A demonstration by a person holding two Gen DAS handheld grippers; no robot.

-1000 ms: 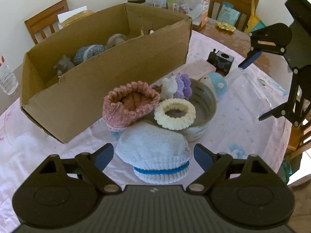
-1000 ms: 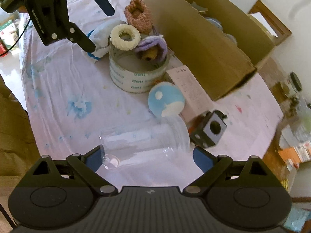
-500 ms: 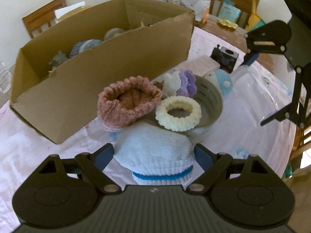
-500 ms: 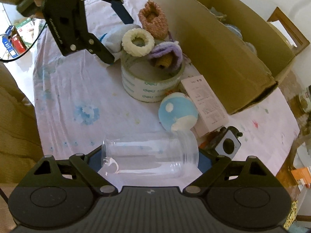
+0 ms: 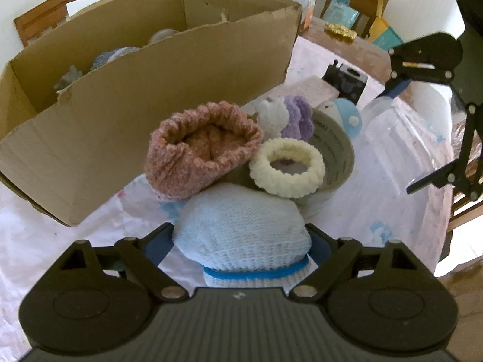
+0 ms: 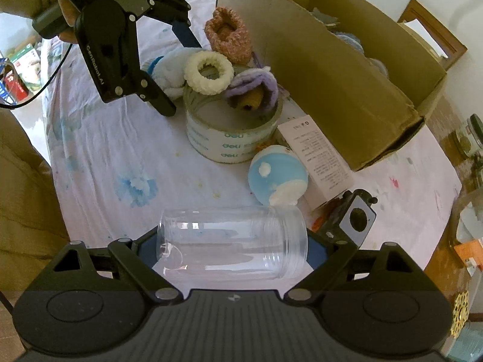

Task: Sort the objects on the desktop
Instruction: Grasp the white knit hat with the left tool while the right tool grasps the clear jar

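Both claws hung released. The left claw [image 5: 241,238] straddled the pale blue hat [image 5: 241,229] at the near bench edge; the right claw [image 6: 232,247] flanked the clear jar [image 6: 232,241] lying sideways. Best to sink lower, centre each, then squeeze gently before lifting toward the box [image 5: 151,90].

We are seeing the tall brown cardboard box [image 5: 157,90] walling off the far side, with the pink knitted pouch [image 5: 202,150], cream crocheted ring [image 5: 286,167] and wide roll of clear tape [image 6: 232,138] crowding just before it. The bare pale tablecloth [image 6: 120,150] is lying open between that cluster and the clear plastic jar [image 6: 232,241] on its side.
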